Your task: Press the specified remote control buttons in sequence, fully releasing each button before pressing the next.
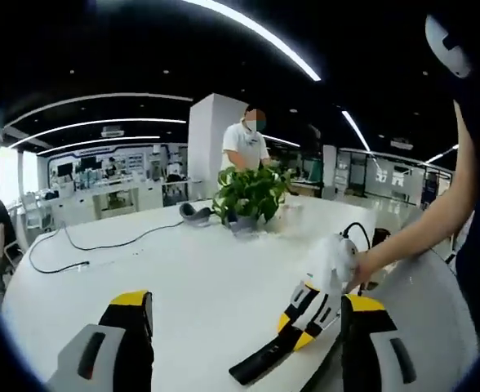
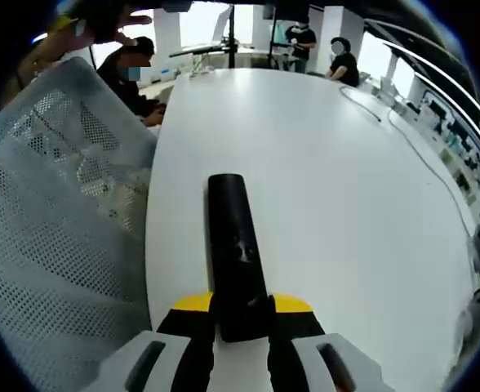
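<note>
A long black remote control (image 2: 233, 261) lies lengthwise between my right gripper's jaws, its far end pointing out over the white table (image 2: 338, 180). My right gripper (image 2: 240, 309) is shut on its near end. In the left gripper view the same remote (image 1: 260, 362) slants down to the left from the right gripper (image 1: 309, 314), which a person's hand (image 1: 362, 269) holds. My left gripper (image 1: 248, 304) stands open low over the table (image 1: 191, 278), its jaws wide apart with nothing between them; the remote's end sits just inside its right jaw.
A potted green plant (image 1: 252, 192) and a grey headset (image 1: 193, 212) stand at the table's far side, with a black cable (image 1: 85, 245) trailing left. A person (image 1: 244, 143) stands behind. A white mesh chair (image 2: 52, 204) stands against the table's edge.
</note>
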Tool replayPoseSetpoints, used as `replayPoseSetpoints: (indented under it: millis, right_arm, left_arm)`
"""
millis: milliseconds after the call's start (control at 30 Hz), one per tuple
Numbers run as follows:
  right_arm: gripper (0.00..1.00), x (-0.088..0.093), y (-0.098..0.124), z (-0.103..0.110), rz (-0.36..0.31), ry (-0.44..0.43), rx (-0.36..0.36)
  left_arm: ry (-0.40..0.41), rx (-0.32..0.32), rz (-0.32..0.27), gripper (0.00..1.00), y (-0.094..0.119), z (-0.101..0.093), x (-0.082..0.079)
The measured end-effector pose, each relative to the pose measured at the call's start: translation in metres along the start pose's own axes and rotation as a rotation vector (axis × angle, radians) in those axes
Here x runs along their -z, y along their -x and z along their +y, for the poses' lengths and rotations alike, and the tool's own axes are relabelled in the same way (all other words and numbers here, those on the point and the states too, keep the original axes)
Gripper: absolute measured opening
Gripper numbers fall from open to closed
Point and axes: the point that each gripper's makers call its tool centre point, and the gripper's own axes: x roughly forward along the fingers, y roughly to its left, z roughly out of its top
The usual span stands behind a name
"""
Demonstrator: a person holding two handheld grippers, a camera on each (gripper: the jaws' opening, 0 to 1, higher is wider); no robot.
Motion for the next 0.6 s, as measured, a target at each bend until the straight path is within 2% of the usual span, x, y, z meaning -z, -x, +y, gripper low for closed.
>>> replayPoseSetpoints:
  millis: [67, 233, 300, 367, 433, 500, 533, 567, 600]
  right_arm:
    - [0.22, 0.000, 0.000, 0.000, 0.000, -0.002, 0.001]
    - [0.22, 0.000, 0.000, -0.001, -0.003, -0.004, 0.002]
    - [0.22, 0.000, -0.001, -0.002, -0.003, -0.009, 0.003]
    - [0.22, 0.000, -0.001, -0.002, -0.001, -0.010, 0.004]
    - [0.22, 0.000, -0.001, -0.002, 0.002, -0.015, 0.005]
    - [0.22, 0.000, -0.001, -0.002, 0.005, -0.012, 0.006]
    - [0.22, 0.000, -0.001, -0.002, 0.006, -0.012, 0.007]
    - [0.22, -0.001, -0.001, -0.004, 0.007, -0.014, 0.012]
    - [0.21, -0.001, -0.001, -0.007, 0.009, -0.017, 0.011]
  left_arm:
    - [0.016, -0.022, 0.001, 1.00, 0.008, -0.001, 0.000]
    - [0.007, -0.092, -0.055, 1.00, 0.022, -0.001, -0.003]
    - [-0.041, -0.129, -0.037, 1.00, 0.023, 0.002, 0.000]
    - [-0.044, -0.130, -0.042, 1.00, 0.021, 0.001, -0.001]
    - [-0.028, -0.145, -0.068, 1.00, 0.018, 0.006, -0.002]
    - [-0.069, -0.196, -0.055, 1.00, 0.017, 0.015, -0.001]
    - [-0.098, -0.225, -0.079, 1.00, 0.017, 0.021, -0.004]
    - [-0.097, -0.234, -0.060, 1.00, 0.018, 0.023, -0.001]
    - [-0.100, -0.245, -0.073, 1.00, 0.020, 0.024, -0.003]
